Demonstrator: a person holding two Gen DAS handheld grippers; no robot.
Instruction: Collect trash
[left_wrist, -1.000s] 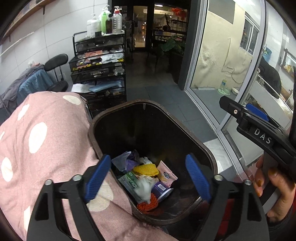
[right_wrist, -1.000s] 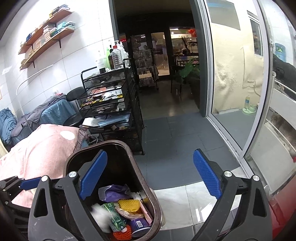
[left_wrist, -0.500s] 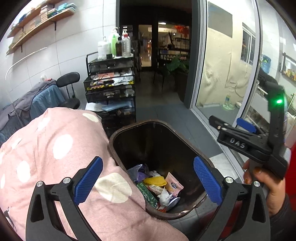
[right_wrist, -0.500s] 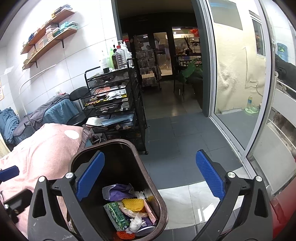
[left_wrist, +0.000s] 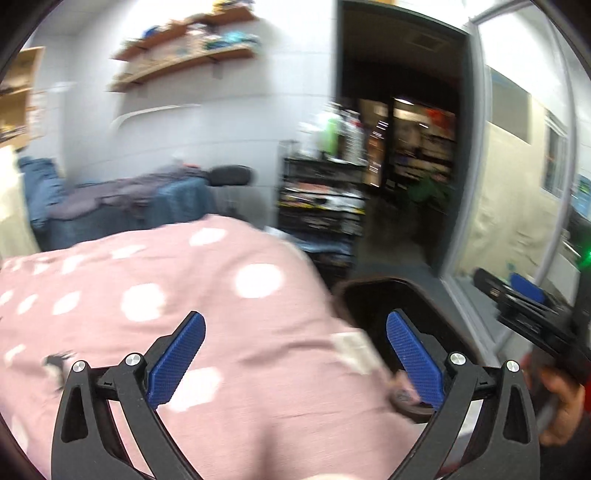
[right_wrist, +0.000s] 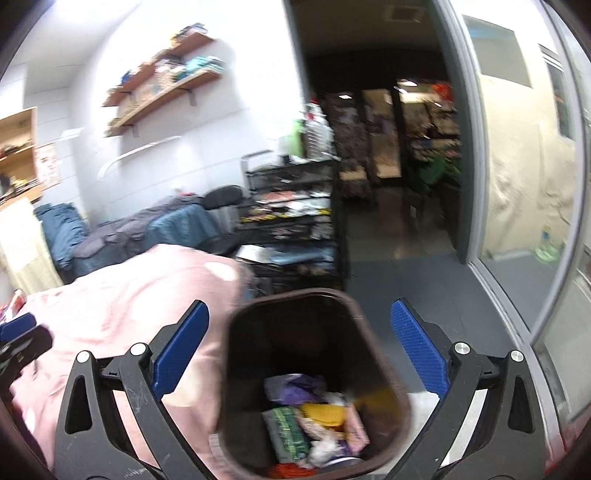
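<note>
A dark brown trash bin (right_wrist: 291, 306) stands on the floor beside the pink polka-dot bedding (right_wrist: 122, 302). It holds several pieces of trash (right_wrist: 314, 417): purple wrapping, a green packet, a yellow piece, white tissue. My right gripper (right_wrist: 299, 354) is open and empty above the bin. My left gripper (left_wrist: 295, 354) is open and empty over the pink bedding (left_wrist: 147, 295), with the bin's rim (left_wrist: 384, 284) to its right. The right gripper and the hand holding it also show at the right edge of the left wrist view (left_wrist: 528, 306).
A black wire rack (right_wrist: 295, 210) with bottles on top stands behind the bin. A glass sliding door (right_wrist: 524, 166) runs along the right. A chair draped with blue and grey clothes (right_wrist: 147, 229) sits by the wall. Grey floor tiles (right_wrist: 406, 273) lie ahead.
My left gripper has swung up and left, off the bin and over the pink bedding. The right gripper has shifted so the bin sits centred between its fingers. Both views are motion-blurred.
</note>
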